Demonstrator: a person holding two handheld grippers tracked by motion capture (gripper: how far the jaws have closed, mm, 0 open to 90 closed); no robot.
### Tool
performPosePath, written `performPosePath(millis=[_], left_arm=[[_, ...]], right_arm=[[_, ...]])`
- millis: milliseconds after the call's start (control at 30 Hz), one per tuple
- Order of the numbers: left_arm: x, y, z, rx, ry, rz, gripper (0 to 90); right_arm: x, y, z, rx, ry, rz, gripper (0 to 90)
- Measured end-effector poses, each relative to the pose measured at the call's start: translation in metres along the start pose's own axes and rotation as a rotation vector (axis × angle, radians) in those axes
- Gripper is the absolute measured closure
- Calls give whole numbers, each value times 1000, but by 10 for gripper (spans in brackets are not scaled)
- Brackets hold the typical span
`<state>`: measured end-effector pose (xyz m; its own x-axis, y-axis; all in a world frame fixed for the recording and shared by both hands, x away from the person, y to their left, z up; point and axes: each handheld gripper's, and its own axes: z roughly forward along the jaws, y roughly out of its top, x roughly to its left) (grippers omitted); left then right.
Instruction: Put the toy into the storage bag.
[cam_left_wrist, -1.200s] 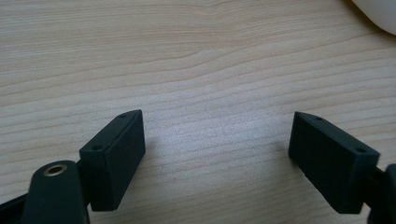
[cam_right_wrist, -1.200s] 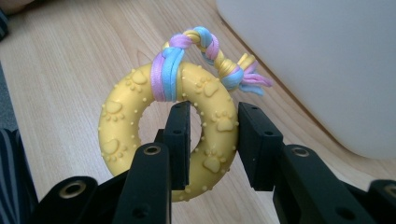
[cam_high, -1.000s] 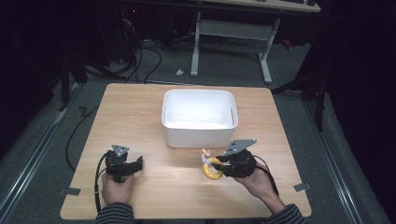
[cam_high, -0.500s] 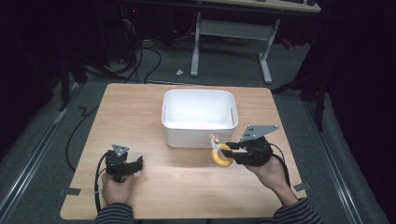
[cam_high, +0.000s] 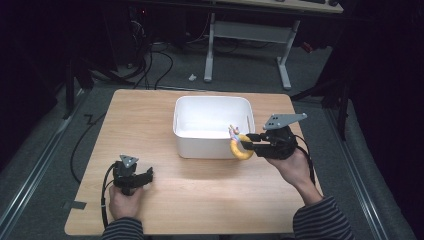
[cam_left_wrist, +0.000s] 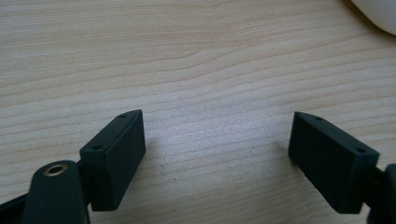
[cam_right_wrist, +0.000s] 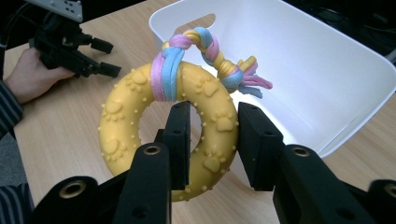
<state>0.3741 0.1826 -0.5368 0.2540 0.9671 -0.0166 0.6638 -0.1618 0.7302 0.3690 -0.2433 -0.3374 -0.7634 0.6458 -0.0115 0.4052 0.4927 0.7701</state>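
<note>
A yellow rubber ring toy (cam_right_wrist: 140, 135) with paw prints and a braided pastel rope knot (cam_right_wrist: 212, 51) hangs in my right gripper (cam_right_wrist: 214, 140), which is shut on one side of the ring. In the high view the ring toy (cam_high: 240, 146) is held in the air at the front right corner of the white bin (cam_high: 212, 125), with the right gripper (cam_high: 252, 141) just right of it. My left gripper (cam_high: 149, 176) rests low on the table at the front left. Its jaws stand open over bare wood, as the left gripper view (cam_left_wrist: 215, 154) shows.
The wooden table (cam_high: 150, 120) carries the white bin at its far middle; the bin's inside looks empty. A corner of the bin (cam_left_wrist: 378, 14) shows in the left gripper view. Cables and a desk frame (cam_high: 245, 45) lie on the floor beyond.
My right gripper has risen from the table and moved right and toward the bin with the ring toy in it. The left gripper has stayed put.
</note>
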Motion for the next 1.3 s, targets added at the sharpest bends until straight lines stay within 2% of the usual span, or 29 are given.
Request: performPosePath(millis=[200,300,367,533,767,833,967,1167,1300], left_arm=[[0,0,0,0,0,0,192],[0,0,0,0,0,0,192],[0,0,0,0,2,-2,192],[0,0,0,-1,4,-3,194],[0,0,0,-1,4,-2,194],[0,0,0,-1,4,-3,194],[0,0,0,-1,4,-3,194],[0,0,0,-1,4,-4,194],[0,0,0,-2,3,-4,194]], right_arm=[[-9,17,5,8,-29,6,668],[-14,32,11,9,-49,1,668],[-14,35,13,10,-54,1,668],[-21,49,26,39,-91,-11,667],[-31,55,43,69,-120,6,668],[-35,57,53,90,-135,16,667],[-37,58,63,109,-150,19,667],[-42,57,86,162,-169,24,667],[-44,56,94,180,-178,22,667]])
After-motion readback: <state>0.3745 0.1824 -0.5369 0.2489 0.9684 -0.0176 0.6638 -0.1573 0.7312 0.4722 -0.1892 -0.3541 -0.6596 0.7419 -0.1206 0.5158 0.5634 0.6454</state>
